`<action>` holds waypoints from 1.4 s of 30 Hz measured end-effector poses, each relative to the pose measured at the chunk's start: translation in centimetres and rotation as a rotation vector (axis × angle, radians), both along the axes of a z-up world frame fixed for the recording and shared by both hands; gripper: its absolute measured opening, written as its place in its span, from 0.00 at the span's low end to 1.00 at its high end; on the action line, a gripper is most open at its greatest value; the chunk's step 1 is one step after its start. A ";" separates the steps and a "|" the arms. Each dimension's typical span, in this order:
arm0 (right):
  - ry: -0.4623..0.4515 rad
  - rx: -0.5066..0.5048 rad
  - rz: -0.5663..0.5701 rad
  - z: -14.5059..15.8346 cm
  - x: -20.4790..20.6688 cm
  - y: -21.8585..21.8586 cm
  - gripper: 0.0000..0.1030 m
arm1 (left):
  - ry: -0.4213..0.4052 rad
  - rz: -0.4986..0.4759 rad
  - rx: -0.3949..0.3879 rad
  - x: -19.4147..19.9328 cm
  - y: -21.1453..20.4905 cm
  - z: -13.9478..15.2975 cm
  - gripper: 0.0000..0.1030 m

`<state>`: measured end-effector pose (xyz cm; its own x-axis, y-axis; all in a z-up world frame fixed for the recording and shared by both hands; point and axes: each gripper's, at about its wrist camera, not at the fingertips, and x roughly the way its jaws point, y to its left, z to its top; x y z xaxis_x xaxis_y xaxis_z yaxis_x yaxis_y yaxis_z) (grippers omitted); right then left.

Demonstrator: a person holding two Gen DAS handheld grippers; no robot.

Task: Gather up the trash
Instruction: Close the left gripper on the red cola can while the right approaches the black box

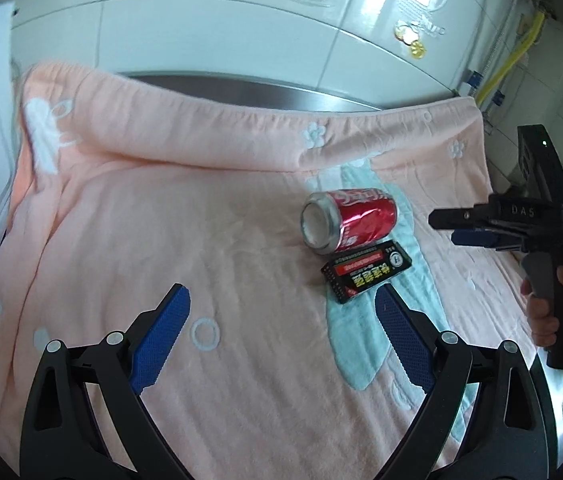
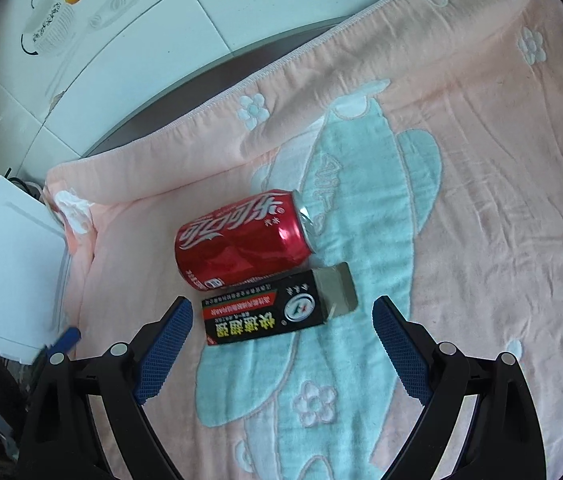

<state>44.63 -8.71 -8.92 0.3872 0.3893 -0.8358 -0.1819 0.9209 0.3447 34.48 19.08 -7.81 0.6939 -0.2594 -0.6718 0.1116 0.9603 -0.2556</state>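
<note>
The dented red aluminium soda can (image 2: 243,238) lies on its side on the pink terry towel with a pale teal airplane motif (image 2: 481,200), and we see the flat black cardboard box with red and yellow print (image 2: 277,308) lying just beside it, its long edge touching or nearly touching the can's flank. In the left wrist view the same can (image 1: 348,220) shows its open silvery end toward us, with the black box (image 1: 367,270) on its near side. Our right gripper (image 2: 282,324) hangs low over the towel with its blue-padded fingers (image 2: 163,354) spread wide apart, the box sitting between and just ahead of the tips; it holds nothing. Our left gripper (image 1: 282,314) is likewise spread wide and empty, over bare towel, with the box near its right finger. From the left wrist view the right gripper (image 1: 463,228) appears side-on, gripped by a hand (image 1: 549,308), its tips pointing toward the can but apart from it. The towel covers a metal tabletop (image 1: 241,90) beneath a white tiled wall (image 1: 221,20), and a white plastic container lid (image 2: 13,264) rests at the towel's far left edge.
</note>
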 end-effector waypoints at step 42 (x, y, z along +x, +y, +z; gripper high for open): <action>0.050 -0.009 -0.017 -2.2 -9.9 -8.4 0.88 | 0.148 -0.422 0.104 17.1 -10.4 -4.7 0.69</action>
<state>34.70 -17.07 -11.17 0.3517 0.3755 -0.8575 -0.1488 0.9268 0.3448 51.56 8.67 -12.51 0.4364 -0.4247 -0.7932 0.4682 0.8600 -0.2029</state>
